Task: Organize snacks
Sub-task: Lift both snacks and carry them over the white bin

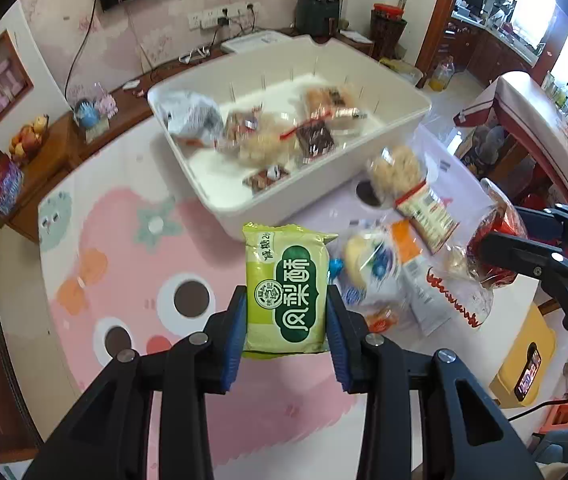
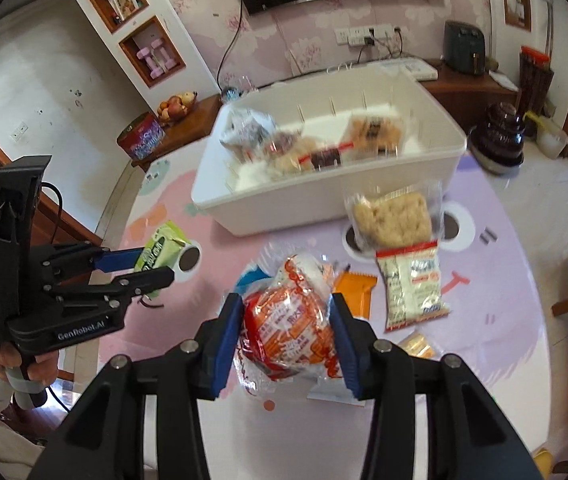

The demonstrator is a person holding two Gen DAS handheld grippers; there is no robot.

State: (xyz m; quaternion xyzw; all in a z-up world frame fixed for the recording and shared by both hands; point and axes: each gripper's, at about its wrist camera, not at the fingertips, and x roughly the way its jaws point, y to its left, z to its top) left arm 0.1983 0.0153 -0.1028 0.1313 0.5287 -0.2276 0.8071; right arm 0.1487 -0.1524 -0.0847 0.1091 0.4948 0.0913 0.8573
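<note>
**A:** What does your left camera show?

**B:** My left gripper (image 1: 287, 312) is clamped on a green snack packet (image 1: 287, 280). Both blue pads press on its sides, and it stands upright between my fingers, lifted above the pink play mat (image 1: 124, 280). Beyond it is the white storage bin (image 1: 395, 136), with several wrapped snacks already lying on its floor, though they are too blurred to name. To the right of the bin, a clear pack of rice crackers (image 1: 397, 168) and a red-edged packet (image 1: 427, 216) lie on the mat. At the right edge my right gripper (image 1: 499, 248) comes into view, gripping something red in clear wrap.

**A:** And the right camera?

**B:** My right gripper (image 2: 287, 332) pinches an orange-and-white wrapped snack (image 2: 287, 328), the crinkled wrapper bulging between the pads and raised off the mat (image 2: 483, 340). Just behind it lies an orange packet (image 2: 353, 292); to the right are the red-edged packet (image 2: 411, 284) and, nearer the bin (image 2: 323, 208), the rice crackers (image 2: 391, 220). At the left a hand (image 2: 32, 368) holds my left gripper (image 2: 152, 264), with the green packet (image 2: 162, 250) between its fingers.
</note>
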